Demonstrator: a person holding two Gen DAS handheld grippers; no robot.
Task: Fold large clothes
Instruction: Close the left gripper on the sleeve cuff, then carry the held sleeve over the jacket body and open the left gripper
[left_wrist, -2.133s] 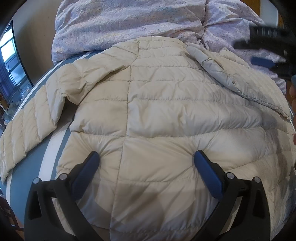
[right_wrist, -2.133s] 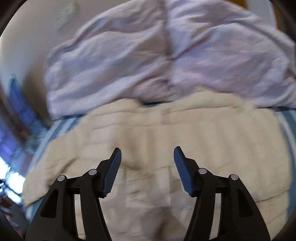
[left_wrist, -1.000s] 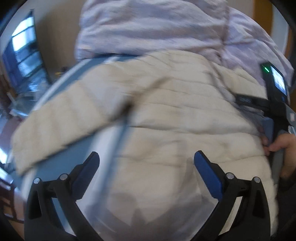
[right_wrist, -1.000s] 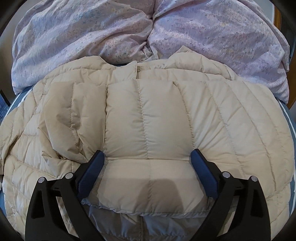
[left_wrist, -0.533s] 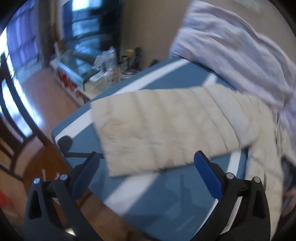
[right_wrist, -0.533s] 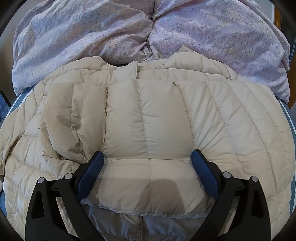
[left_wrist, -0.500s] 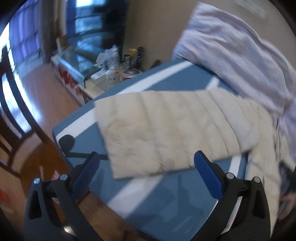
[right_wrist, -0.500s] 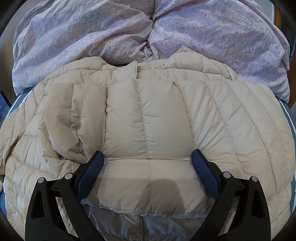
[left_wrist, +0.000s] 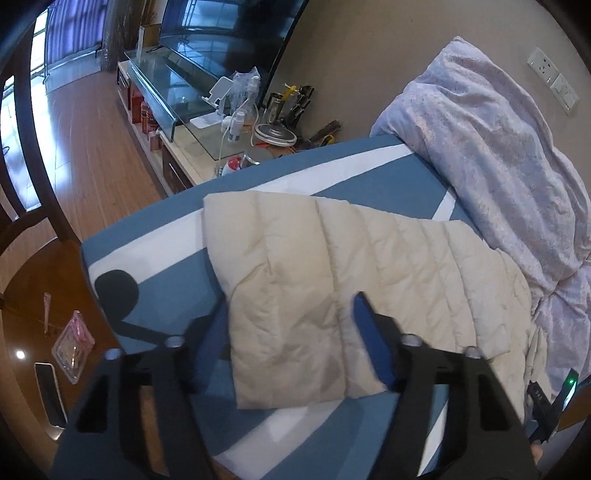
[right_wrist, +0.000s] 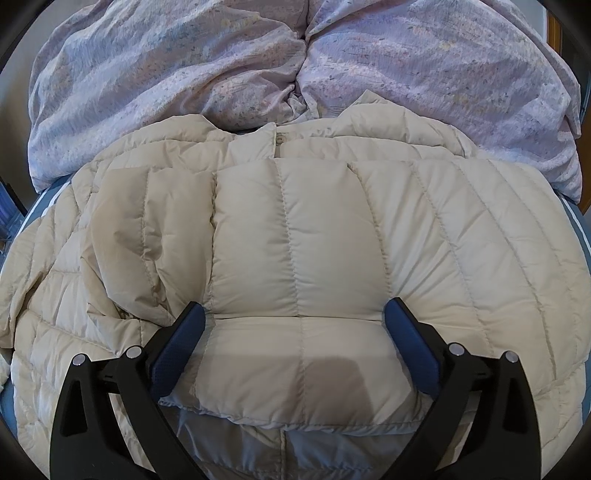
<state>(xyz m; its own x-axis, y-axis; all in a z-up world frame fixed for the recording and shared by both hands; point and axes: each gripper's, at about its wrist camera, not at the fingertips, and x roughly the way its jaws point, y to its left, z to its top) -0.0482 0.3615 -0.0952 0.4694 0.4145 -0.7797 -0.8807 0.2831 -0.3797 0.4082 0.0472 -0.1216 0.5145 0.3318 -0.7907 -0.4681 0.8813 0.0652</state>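
A cream quilted down jacket lies spread on a blue and white striped bed. In the right wrist view one sleeve is folded across its body. My right gripper is open, its fingers either side of that sleeve's cuff end, just above it. In the left wrist view the other sleeve lies stretched out flat over the bed corner. My left gripper is open over the sleeve's cuff end, and its jaws stand narrower than before.
A lilac duvet is bunched behind the jacket. The bed edge drops to a wooden floor. A glass TV stand with clutter stands beyond. A dark wooden table with a phone and a pouch sits at lower left.
My left gripper swung left from the jacket body to the outstretched sleeve, moved closer, and its jaws narrowed. My right gripper has stayed still over the folded sleeve.
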